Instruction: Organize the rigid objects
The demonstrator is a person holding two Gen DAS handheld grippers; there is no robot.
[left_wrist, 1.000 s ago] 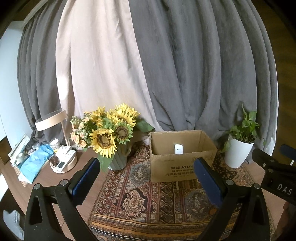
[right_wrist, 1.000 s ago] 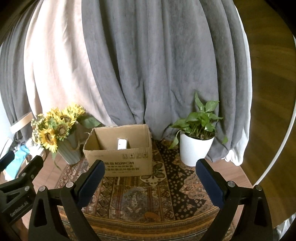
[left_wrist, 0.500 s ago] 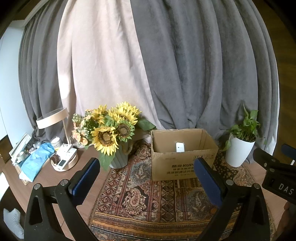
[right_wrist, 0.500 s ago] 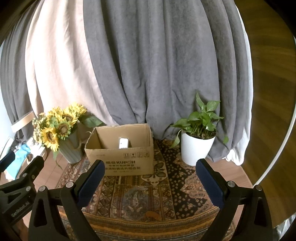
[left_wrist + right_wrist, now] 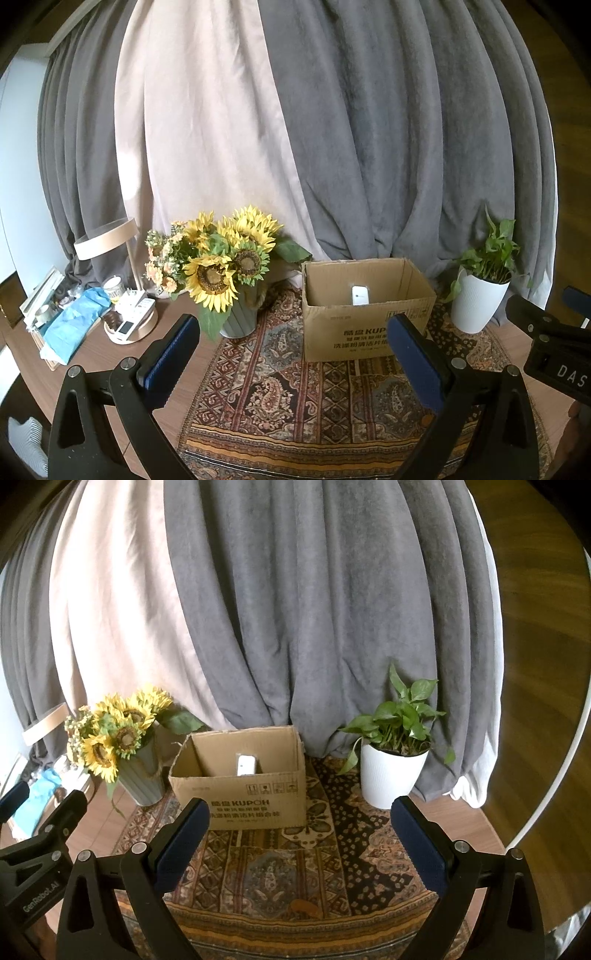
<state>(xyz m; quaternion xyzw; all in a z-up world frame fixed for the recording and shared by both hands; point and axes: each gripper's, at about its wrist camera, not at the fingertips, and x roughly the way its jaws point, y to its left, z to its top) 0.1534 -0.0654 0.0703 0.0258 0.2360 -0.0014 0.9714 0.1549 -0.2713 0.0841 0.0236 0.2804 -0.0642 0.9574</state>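
Currently: left gripper [image 5: 293, 347] jaws wide apart, holding nothing | right gripper [image 5: 299, 830] jaws wide apart, holding nothing | small white rectangular device [image 5: 360, 294] upright inside open brown cardboard box [image 5: 369, 332] | box on patterned woven rug [image 5: 295, 398], between sunflower bouquet in grey vase [image 5: 221, 266] and white potted plant [image 5: 480, 295].

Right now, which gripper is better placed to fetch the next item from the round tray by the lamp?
Left. The round tray sits just ahead-left of the left gripper, which is open and empty. The right gripper faces the cardboard box.
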